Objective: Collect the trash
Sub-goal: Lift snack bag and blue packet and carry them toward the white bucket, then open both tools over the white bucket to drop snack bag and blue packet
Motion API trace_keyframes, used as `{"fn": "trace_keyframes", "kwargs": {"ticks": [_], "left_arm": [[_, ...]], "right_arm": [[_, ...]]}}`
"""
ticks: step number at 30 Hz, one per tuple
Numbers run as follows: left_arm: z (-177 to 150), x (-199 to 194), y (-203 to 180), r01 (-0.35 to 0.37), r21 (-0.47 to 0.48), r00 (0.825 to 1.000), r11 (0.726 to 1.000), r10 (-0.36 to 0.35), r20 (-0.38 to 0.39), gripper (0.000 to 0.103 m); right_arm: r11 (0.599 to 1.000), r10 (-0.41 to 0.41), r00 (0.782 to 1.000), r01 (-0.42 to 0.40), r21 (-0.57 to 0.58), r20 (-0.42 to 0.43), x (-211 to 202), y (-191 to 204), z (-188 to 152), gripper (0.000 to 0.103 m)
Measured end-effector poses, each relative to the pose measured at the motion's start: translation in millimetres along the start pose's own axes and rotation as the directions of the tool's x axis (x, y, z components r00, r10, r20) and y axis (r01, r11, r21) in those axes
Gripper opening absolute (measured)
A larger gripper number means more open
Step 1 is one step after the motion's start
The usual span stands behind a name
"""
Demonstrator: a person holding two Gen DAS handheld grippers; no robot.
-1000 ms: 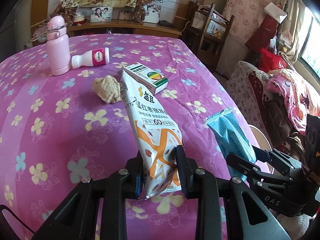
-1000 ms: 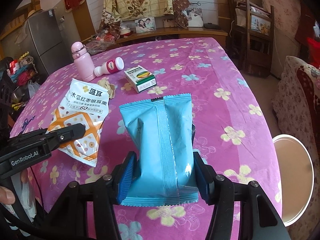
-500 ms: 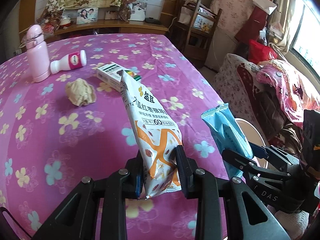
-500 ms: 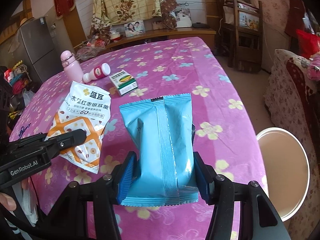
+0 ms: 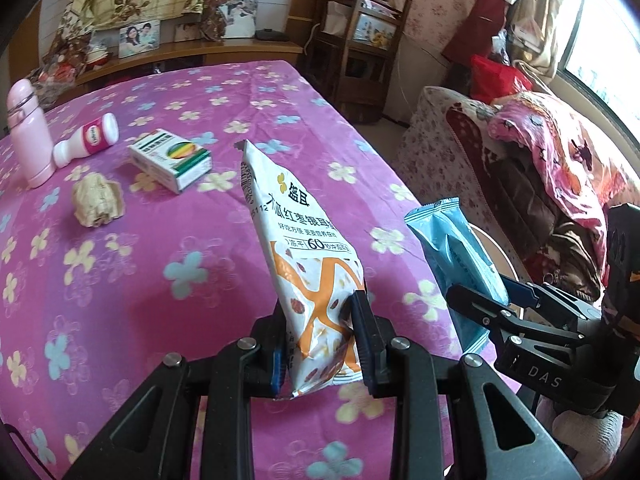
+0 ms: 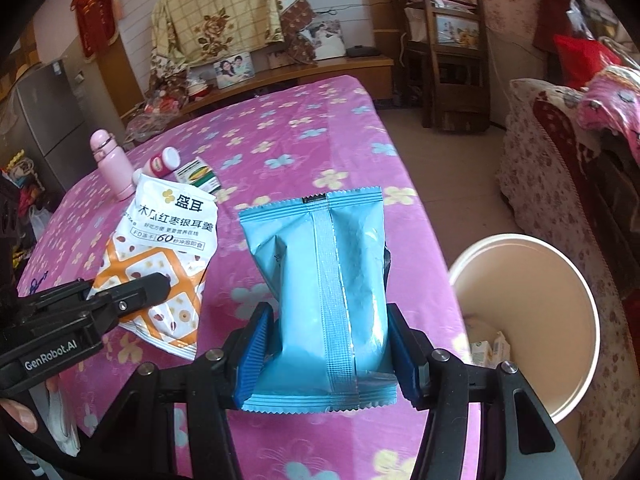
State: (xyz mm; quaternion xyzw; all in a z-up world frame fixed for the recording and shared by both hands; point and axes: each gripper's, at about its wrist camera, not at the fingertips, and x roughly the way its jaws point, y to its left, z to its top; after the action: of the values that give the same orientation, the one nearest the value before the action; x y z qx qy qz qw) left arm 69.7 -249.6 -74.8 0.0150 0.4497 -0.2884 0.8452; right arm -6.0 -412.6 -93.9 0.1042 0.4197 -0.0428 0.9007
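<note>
My left gripper [image 5: 320, 344] is shut on a white and orange snack bag [image 5: 308, 256] and holds it above the purple flowered table [image 5: 160, 280]. The bag also shows in the right wrist view [image 6: 164, 248]. My right gripper [image 6: 328, 356] is shut on a light blue packet [image 6: 324, 280], held near the table's right edge; the packet shows in the left wrist view [image 5: 452, 252]. A round white bin [image 6: 524, 308] stands on the floor to the right, with some trash inside. A crumpled paper ball [image 5: 96, 200], a green and white box [image 5: 172, 160] and a small white bottle [image 5: 88, 140] lie on the table.
A pink flask [image 5: 28, 136] stands at the table's far left. A sofa with pink cloth [image 5: 540, 152] stands right of the bin. A wooden chair [image 6: 448, 60] stands beyond the table's far right corner.
Both grippers have moved right and back toward the table's right edge with their bags. The white bin now shows larger and closer in the right wrist view.
</note>
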Motion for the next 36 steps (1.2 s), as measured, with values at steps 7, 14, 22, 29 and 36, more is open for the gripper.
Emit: {"fn": "trace_keyframes", "kwargs": {"ticks": [7, 14, 22, 29, 36], "left_arm": [[3.5, 12.2, -26.0, 0.043, 0.030, 0.999, 0.999, -0.042, -0.018, 0.031], [5.5, 26.8, -56.5, 0.091, 0.069, 0.995, 0.993, -0.088, -0.044, 0.031], [7.3, 43.2, -90.7, 0.118, 0.119, 0.992, 0.986, -0.110, -0.069, 0.031], [9.7, 58.5, -113.3, 0.138, 0.140, 0.988, 0.981, -0.125, -0.095, 0.031], [10.9, 75.1, -133.7, 0.165, 0.154, 0.982, 0.974, -0.147, -0.122, 0.031]], "right_arm": [[0.998, -0.029, 1.000, 0.029, 0.057, 0.002, -6.1, -29.7, -4.9, 0.059], [0.993, -0.062, 0.998, 0.061, 0.102, 0.006, -12.0, -57.2, -9.1, 0.059], [0.979, -0.096, 0.995, 0.094, 0.178, 0.001, -17.8, -96.1, -17.0, 0.059], [0.963, -0.136, 0.991, 0.135, 0.232, -0.015, -19.6, -129.7, -25.5, 0.060], [0.944, -0.159, 0.986, 0.165, 0.287, -0.043, -16.5, -161.4, -36.7, 0.060]]}}
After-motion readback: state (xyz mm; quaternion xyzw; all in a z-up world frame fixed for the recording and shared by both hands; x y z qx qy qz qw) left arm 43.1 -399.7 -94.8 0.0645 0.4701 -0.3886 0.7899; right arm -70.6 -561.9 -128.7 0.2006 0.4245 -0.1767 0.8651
